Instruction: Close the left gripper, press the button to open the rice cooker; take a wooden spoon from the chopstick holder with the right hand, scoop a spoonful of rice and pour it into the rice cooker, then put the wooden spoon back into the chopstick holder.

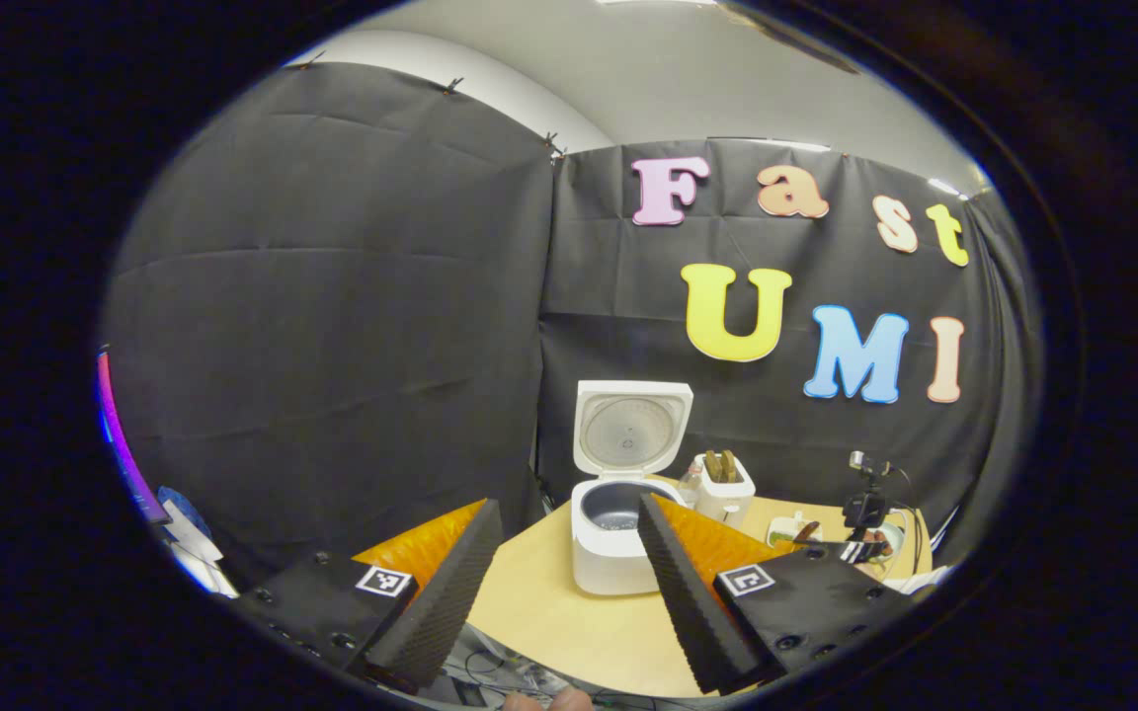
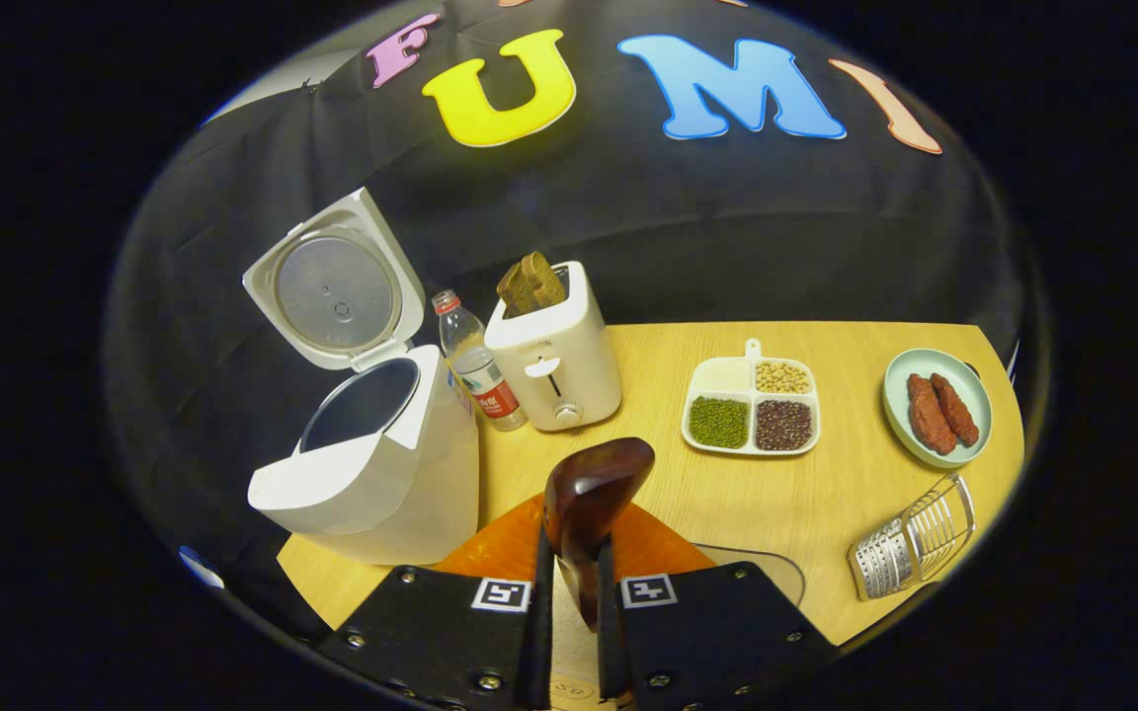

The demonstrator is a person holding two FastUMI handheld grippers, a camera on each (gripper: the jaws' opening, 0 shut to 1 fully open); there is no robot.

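Near the left edge of the light wooden table (image 2: 826, 494), the white rice cooker (image 2: 381, 484) is standing with its lid (image 2: 337, 286) tipped fully up and back, leaving the dark inner pot (image 2: 362, 405) showing. Just beside the cooker, a clear plastic bottle with a red label (image 2: 475, 365) is standing upright, touching or nearly touching the cooker's side, and a white toaster (image 2: 554, 355) with brown bread slices sticking out of it is sitting next to the bottle. The right gripper (image 2: 569, 592) is hovering over the table's near edge, its two fingers drawn almost together and pressing on the handle of a dark glossy wooden spoon (image 2: 594, 494), whose bowl is pointing up and forward. Toward the middle of the table, a white four-compartment dish (image 2: 752, 405) is holding white rice in its far-left section, with pale beans, green beans and dark red beans in the others. At the right edge, a pale green plate (image 2: 939, 405) is carrying two reddish sausages, and a metal wire rack (image 2: 910, 543) is lying near the right front corner. In the left gripper view, the left gripper (image 1: 569, 583) is hanging with its fingers spread wide, gripping nothing, well short of the open cooker.
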